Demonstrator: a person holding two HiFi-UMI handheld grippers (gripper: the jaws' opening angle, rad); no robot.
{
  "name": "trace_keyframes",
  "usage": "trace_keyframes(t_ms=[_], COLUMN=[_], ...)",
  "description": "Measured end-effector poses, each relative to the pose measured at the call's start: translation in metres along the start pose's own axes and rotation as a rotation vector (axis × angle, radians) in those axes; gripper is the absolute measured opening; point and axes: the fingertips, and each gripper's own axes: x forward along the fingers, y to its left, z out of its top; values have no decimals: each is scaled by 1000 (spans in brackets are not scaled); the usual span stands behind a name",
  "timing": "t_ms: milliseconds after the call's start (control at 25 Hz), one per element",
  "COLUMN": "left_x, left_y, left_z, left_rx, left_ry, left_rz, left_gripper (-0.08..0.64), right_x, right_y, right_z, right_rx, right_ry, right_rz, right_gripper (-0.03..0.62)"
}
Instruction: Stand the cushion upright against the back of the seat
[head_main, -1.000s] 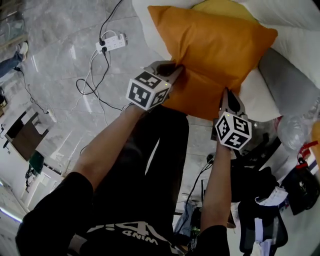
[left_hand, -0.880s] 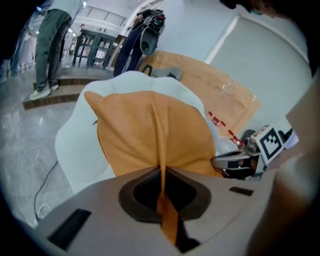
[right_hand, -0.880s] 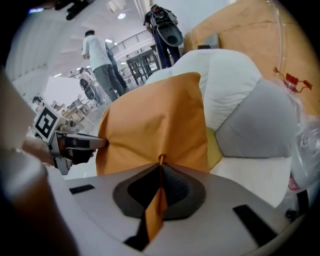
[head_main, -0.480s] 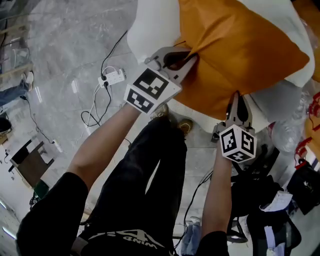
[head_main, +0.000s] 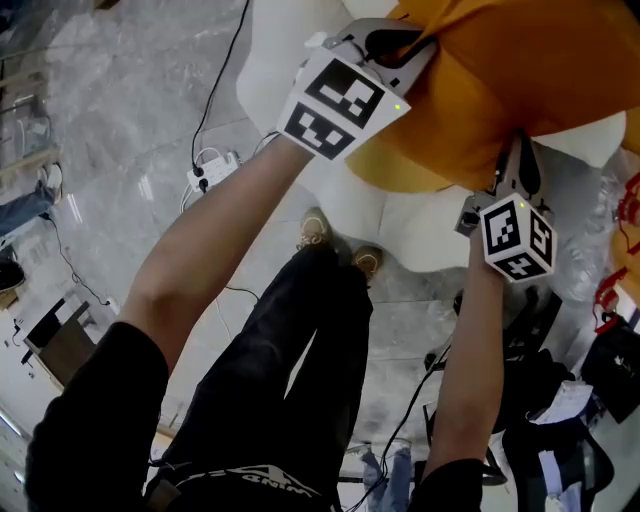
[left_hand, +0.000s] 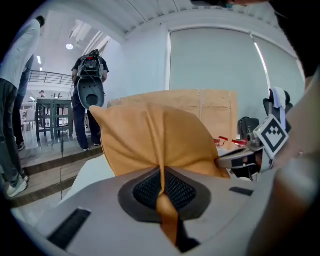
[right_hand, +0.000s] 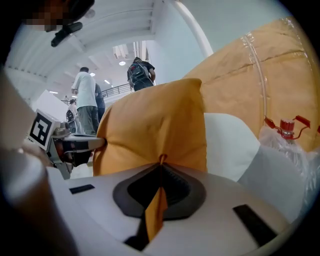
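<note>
Orange cushion (head_main: 530, 80): at 1 o'clock in the head view, over the white seat (head_main: 280, 80), which shows below it and at its 9 o'clock side.

Left gripper (head_main: 398, 45): jaws pressed together, pinching a fold of fabric at the cushion's 9 o'clock edge. In the left gripper view an orange strip runs between the pads.

Right gripper (head_main: 520, 160): jaws likewise closed on a fold at the cushion's 6 o'clock edge.

Each gripper shows in the other's view, across the cushion.

Grey marble floor (head_main: 110, 110) at 9 o'clock, with a white power strip (head_main: 215, 170) and black cables. Person's shoes (head_main: 340, 245) by the foot of the seat. Black bags (head_main: 600, 380) at 4 o'clock.
</note>
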Motion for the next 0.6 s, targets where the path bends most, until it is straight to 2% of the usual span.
trace_keyframes(t_ms=[120, 200, 320, 400, 480, 600], left_x=[13, 17, 18, 13, 8, -2], left_y=[1, 5, 10, 9, 7, 5], left_z=[-10, -18, -24, -23, -23, -24], left_rx=[12, -13, -50, -57, -95, -144], left_ry=[34, 55, 83, 95, 113, 121], left_rz=[-5, 2, 7, 12, 10, 12], left_gripper=[15, 30, 145, 171, 195, 233], right_x=[7, 10, 10, 4, -1, -10], right_y=[-7, -10, -16, -15, -13, -7], right_z=[-8, -15, -20, -20, -22, -27], right_rx=[32, 18, -3, -15, -28, -27], right_ry=[23, 57, 99, 103, 109, 122], right_rz=[-3, -12, -33, -32, -28, -10], right_gripper=[26, 28, 90, 132, 189, 192])
